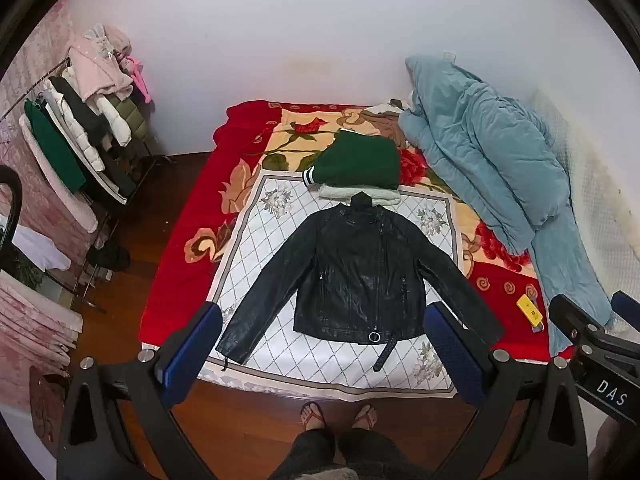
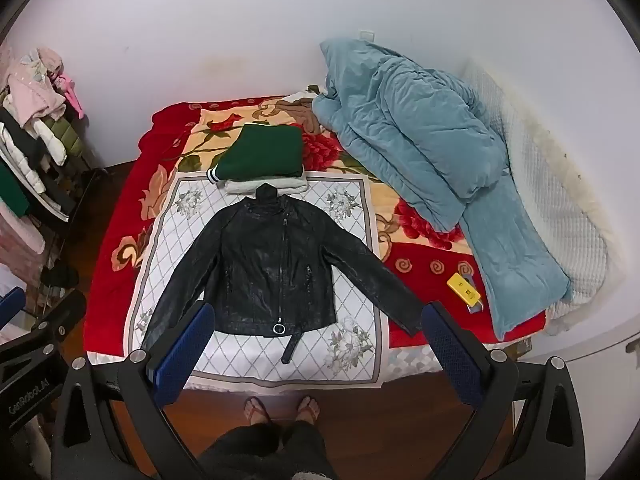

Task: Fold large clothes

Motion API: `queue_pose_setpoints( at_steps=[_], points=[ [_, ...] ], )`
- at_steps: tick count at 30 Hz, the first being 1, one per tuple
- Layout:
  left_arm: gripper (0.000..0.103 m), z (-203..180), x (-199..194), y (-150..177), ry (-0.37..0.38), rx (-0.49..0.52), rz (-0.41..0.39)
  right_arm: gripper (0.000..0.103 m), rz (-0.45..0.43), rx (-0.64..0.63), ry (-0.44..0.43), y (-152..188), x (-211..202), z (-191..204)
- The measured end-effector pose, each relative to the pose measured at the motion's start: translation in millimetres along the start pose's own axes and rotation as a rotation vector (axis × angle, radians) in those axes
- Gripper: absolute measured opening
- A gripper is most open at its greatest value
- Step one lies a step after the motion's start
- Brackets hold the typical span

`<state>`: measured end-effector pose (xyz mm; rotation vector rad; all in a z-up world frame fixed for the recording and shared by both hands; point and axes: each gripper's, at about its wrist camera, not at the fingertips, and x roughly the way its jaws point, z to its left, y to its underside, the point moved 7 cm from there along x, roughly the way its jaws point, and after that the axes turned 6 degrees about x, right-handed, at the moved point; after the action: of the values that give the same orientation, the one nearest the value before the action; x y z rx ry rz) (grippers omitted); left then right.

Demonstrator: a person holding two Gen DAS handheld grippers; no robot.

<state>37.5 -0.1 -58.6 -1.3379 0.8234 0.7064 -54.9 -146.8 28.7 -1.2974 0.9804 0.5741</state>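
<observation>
Left gripper (image 1: 320,354) spread wide and empty above the near bed edge, black leather jacket (image 1: 358,276) flat on the white quilted mat (image 1: 256,248) ahead, collar-to-hem axis running away from both, sleeves splayed, right gripper (image 2: 316,354) equally spread and empty, nearer the right cuff

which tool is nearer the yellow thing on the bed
Right. The right tool hangs just left of the yellow thing; the left tool is further left, over the jacket, with the right tool between.
</observation>
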Motion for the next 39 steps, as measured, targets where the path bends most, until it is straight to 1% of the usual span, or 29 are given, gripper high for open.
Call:
queue_pose_setpoints(
  at_steps=[2, 11, 15, 19, 20, 24, 33, 39],
  points=[
    [0.103, -0.4, 0.8, -0.1, -0.018, 0.01, 0.007, 0.103, 0.002, 0.006, -0.005, 0.4, -0.5, 0.1],
    [0.103, -1.2, 0.7, -0.3, -0.015, 0.011, 0.0, 0.103, 0.003, 0.007, -0.001, 0.4, -1.4, 0.2],
    [0.103, -4.5, 1.2, 0.6, -0.004, 0.012, 0.005, 0.103, 0.005, -0.001, 0.006, 0.7, -1.6, 0.5],
    [0.103, -6.5, -3.7, -5.4, 0.005, 0.019, 0.008, 0.103, 0.007, 0.004, 0.018, 2.6, -6.9, -3.6],
    [0.103, -12.5, 0.0, -7.7, 0.007, 0.022, 0.009, 0.103, 0.009, 0.006, 0.019, 2.3, -7.5, -5.0],
    [0.103, -9.5, 2.6, -2.6, 0.019, 0.03, 0.016, 0.103, 0.025, 0.012, 0.027, 3.3, -8.7, -9.4],
    [0.103, -16.5, 8.9, -2.2, 0.028, 0.041, 0.028, 0.103, 0.051, 0.02, 0.039, 3.4, 5.1, -17.5],
    [0.103, -18.0, 10.0, -1.1, 0.021, 0.038, 0.024, 0.103, 0.049, 0.02, 0.039, 6.8, 8.3, -17.5]
  ],
)
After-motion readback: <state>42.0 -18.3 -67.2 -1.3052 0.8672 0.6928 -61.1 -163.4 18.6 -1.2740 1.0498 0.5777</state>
